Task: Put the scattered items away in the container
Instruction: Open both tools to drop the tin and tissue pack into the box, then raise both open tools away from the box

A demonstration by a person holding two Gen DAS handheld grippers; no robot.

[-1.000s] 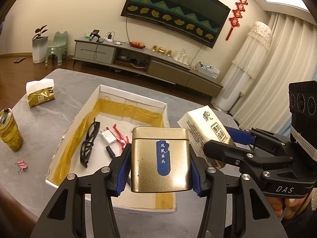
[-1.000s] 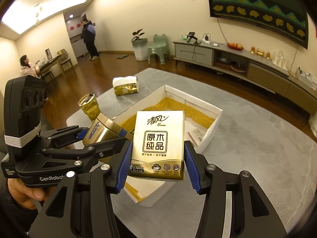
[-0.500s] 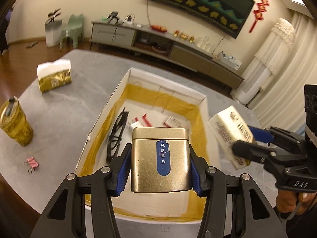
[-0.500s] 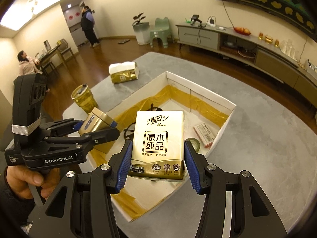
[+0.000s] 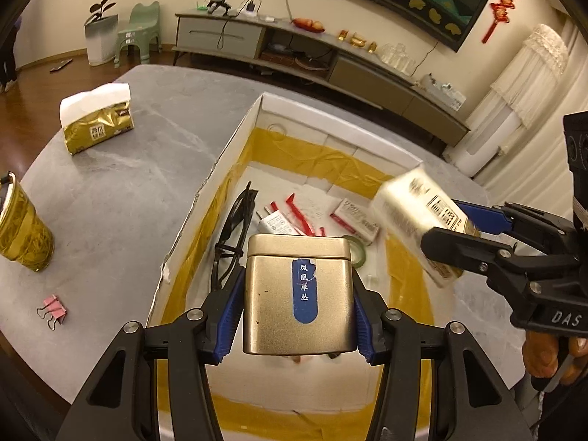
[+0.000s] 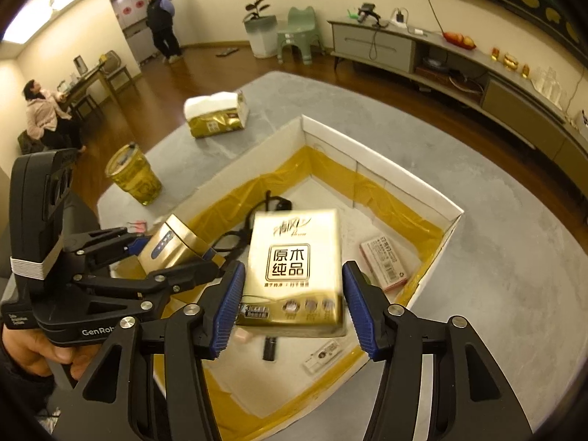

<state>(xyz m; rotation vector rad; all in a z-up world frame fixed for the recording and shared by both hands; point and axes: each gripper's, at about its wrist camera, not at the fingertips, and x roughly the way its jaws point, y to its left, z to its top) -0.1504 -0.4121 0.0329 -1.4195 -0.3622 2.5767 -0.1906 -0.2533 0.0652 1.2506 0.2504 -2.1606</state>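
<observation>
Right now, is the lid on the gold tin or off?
On. The gold tin has its lid seated squarely on top, held shut in the left tool.

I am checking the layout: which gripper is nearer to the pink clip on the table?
Left. The left gripper is over the box's near end beside the pink clip; the right gripper is across the box.

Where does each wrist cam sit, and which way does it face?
Left wrist: on the left gripper, looking down into the box; own fingers clamp the gold tin, right gripper and its hand at right.
Right wrist: on the right gripper, looking down into the box too; tissue pack between own fingers, left gripper at left.
Shared: box, glasses, tin, pack.
</observation>
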